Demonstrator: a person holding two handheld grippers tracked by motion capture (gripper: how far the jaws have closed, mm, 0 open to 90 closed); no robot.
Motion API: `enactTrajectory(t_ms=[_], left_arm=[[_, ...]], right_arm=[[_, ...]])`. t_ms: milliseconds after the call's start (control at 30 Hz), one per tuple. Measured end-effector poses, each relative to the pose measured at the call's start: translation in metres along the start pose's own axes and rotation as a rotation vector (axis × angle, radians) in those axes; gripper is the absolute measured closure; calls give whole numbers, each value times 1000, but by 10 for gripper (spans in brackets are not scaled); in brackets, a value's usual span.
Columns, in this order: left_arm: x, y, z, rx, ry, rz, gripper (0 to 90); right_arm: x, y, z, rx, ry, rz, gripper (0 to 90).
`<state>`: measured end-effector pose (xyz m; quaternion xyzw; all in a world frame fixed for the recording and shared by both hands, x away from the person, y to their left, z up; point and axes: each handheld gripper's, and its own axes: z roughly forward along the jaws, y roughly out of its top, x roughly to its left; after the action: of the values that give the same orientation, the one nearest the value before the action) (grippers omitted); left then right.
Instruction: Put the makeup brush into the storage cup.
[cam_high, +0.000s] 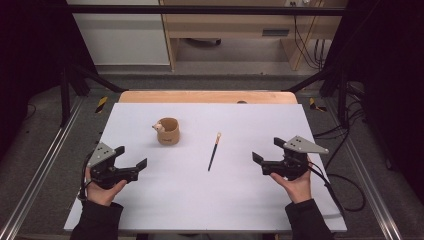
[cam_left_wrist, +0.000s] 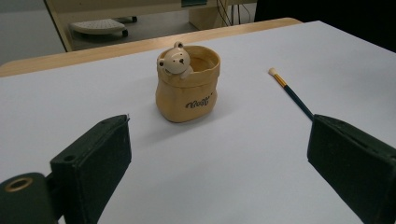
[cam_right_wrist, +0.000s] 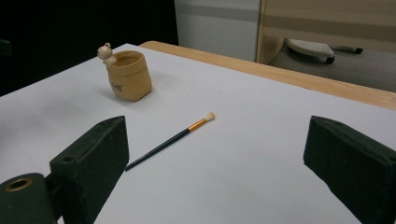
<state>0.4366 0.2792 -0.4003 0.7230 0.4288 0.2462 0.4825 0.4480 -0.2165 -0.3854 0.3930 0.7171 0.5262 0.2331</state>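
Pot (cam_high: 168, 131), brush (cam_high: 214, 151), two grippers apart

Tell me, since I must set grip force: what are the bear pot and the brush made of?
Bear pot: likely glazed ceramic, with a smooth tan sheen and stiff moulded folds. Brush: dark slim handle, probably painted wood or plastic, with a gold metal-looking ferrule and pale soft bristles.

Left tongs (cam_high: 132, 157) and right tongs (cam_high: 268, 151) hover, jaws spread wide, holding nothing.

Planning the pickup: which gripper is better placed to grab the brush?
Probably the right gripper: the paintbrush lies nearer it, jaws open, a bare path between. The left gripper sits nearer the bear pot.
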Motion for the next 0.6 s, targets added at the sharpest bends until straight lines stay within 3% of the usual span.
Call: enactTrajectory(t_ms=[600], left_arm=[[-1,-2,3,17,3,10,58]], right_arm=[[18,11,26,34,21,-35,75]])
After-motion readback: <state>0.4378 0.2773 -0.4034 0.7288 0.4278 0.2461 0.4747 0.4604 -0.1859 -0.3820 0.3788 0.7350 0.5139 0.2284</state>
